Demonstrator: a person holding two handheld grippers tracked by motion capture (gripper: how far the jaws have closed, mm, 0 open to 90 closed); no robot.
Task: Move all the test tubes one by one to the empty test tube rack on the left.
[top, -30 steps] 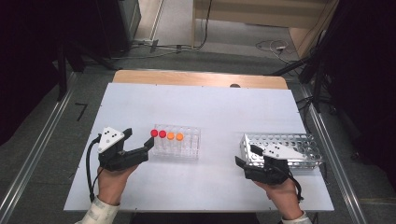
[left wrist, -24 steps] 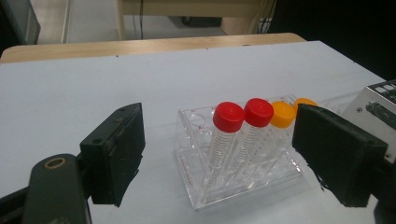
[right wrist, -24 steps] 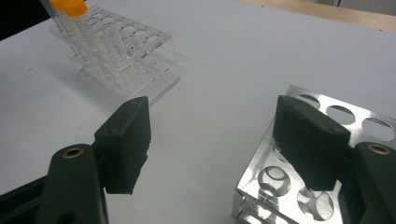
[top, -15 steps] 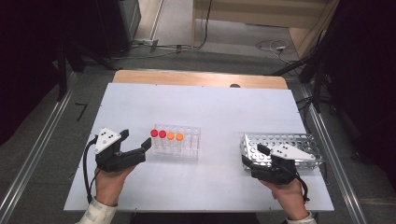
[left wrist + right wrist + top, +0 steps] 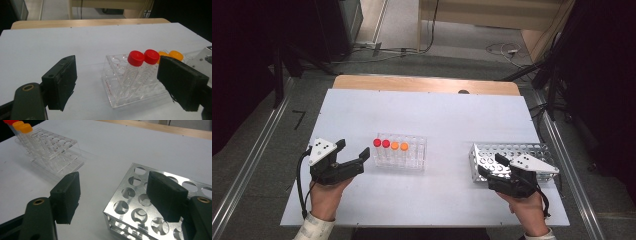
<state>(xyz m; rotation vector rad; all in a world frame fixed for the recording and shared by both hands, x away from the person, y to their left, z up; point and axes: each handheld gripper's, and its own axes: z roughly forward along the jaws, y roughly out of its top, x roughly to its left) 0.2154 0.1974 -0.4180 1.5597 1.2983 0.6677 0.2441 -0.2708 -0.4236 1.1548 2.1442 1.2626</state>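
At the lower left of the high view, the left gripper [image 5: 353, 156] hangs with its jaws spread wide and nothing between them, just left of the clear plastic tube rack [image 5: 414, 152]. That rack sits at centre frame and holds four capped tubes in a row: two red-capped tubes [image 5: 381, 144], then two orange-capped tubes [image 5: 399, 146]. At the lower right, the right gripper [image 5: 491, 166] is also wide open and empty, at the near left corner of the empty metal rack [image 5: 512, 150]. Judging by this, no tube has been lifted yet; all four remain to be moved.
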